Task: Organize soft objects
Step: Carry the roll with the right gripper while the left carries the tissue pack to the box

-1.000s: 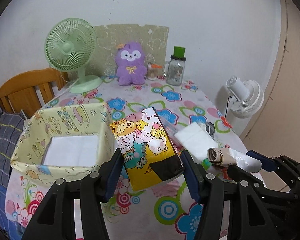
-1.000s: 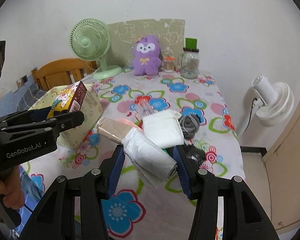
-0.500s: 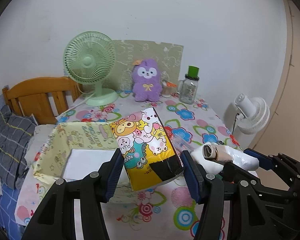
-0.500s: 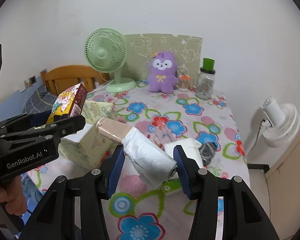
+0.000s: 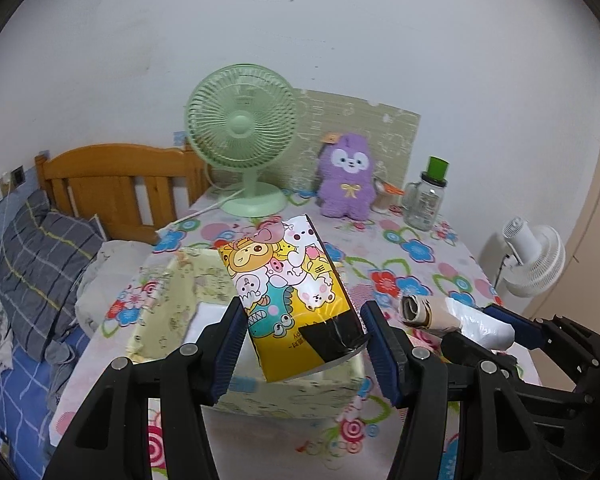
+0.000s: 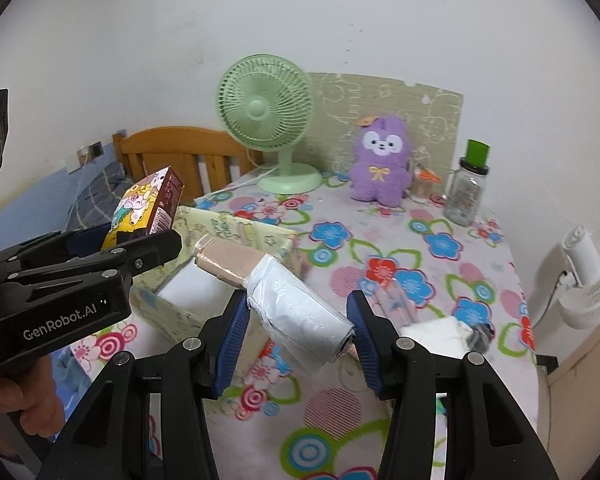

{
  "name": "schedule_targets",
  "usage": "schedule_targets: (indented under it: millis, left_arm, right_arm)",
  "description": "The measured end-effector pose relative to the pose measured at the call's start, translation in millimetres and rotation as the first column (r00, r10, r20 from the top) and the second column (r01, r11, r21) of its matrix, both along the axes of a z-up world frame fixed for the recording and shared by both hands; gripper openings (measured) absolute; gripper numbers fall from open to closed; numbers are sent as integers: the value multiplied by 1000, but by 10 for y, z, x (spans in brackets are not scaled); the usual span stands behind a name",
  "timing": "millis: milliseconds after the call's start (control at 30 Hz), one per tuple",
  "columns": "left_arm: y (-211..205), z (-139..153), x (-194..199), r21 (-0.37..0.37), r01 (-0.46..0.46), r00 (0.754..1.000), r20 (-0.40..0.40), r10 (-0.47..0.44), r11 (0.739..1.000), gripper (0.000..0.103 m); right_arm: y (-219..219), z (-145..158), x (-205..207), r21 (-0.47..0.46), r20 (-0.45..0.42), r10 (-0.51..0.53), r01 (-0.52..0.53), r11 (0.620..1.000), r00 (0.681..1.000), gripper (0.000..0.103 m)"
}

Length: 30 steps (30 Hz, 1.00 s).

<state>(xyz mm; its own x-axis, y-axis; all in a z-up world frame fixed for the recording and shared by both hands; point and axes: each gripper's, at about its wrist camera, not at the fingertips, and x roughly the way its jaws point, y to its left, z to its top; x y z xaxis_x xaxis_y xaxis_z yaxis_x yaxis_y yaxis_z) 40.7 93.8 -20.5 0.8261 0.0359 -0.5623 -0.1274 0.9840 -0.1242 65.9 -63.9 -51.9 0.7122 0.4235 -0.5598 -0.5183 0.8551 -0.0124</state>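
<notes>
— yellow pack point(image 5: 292, 300) stayed clamped in the left claw point(image 5: 302, 334), now above the box point(image 5: 168, 292)?
— yes; right claw point(image 6: 296, 320) kept gripping the roll point(image 6: 296, 308) beside its rim, both raised higher.

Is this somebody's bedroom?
Probably a bedroom: a wooden headboard with a grey plaid pillow stands beside the flower-patterned table, which holds a purple plush toy.

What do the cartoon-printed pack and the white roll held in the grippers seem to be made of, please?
Cartoon pack: probably glossy plastic film; it shows glare and crinkles.
White roll: likely thin, translucent plastic bags, wrinkled and shiny, rolled with a tan, matte, paper-like layer.
</notes>
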Motion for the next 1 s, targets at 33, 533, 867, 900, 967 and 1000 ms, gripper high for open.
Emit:
schedule_targets:
  millis: [33,533,867,900,967,1000]
  left_arm:
    - [40,0,-2,-2,-8,1000,1,8,1000,59]
    - [441,-59,79,-18,-70,997,-11,70,997,59]
    - [627,-202,235,-32,-84,995,-47,83,996,60]
    - [649,-224,252,-39,-83,995,-53,81,996,60]
    - [693,-279,290,-44,-90,994,-68,87,995,60]
    - [700,-293,295,-43,-92,994,-70,89,995,60]
  right_arm:
    - [27,5,10,-1,0,5,-5,1000,1000,53]
    - [525,5,151,-13,-6,70,-70,997,998,53]
    - [730,-54,316,-19,-31,79,-80,997,996,53]
    - [751,-66,333,-20,-35,80,-81,997,996,53]
    - [787,-92,367,-22,-43,82,-83,996,996,53]
    - [804,-108,388,-25,-49,82,-83,996,995,53]
